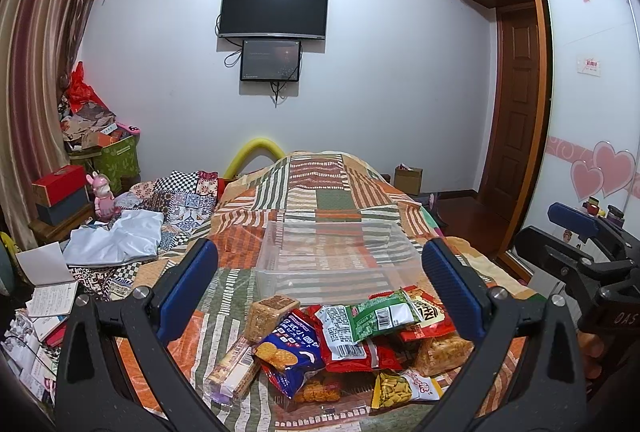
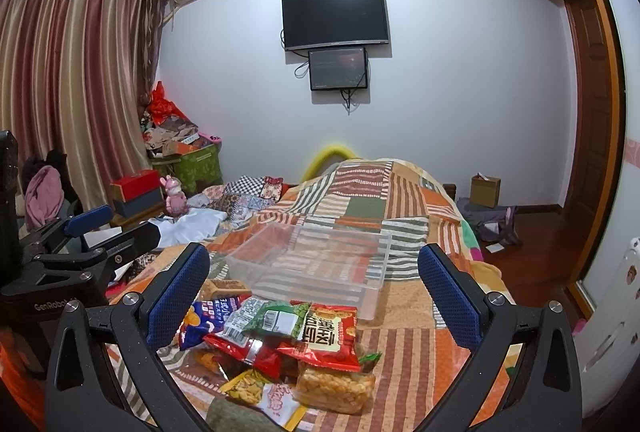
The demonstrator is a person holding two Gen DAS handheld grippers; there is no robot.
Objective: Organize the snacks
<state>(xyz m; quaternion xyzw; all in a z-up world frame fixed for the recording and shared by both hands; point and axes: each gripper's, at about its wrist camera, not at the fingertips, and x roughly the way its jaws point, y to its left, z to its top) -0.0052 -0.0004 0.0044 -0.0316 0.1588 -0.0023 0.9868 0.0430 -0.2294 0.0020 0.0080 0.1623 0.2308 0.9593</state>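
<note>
A pile of snack packets lies on the patchwork bedspread: a blue biscuit bag, a green packet, red packets, a clear bag of fried snacks and a wrapped cracker block. Just behind the pile stands an empty clear plastic bin, also in the right wrist view. My left gripper is open above the pile, holding nothing. My right gripper is open above the pile's right side, holding nothing. Each gripper shows at the other view's edge.
The bedspread covers the bed. Loose cloth and papers lie on the left, with boxes and a pink toy. A wardrobe and door stand on the right, a wall TV ahead.
</note>
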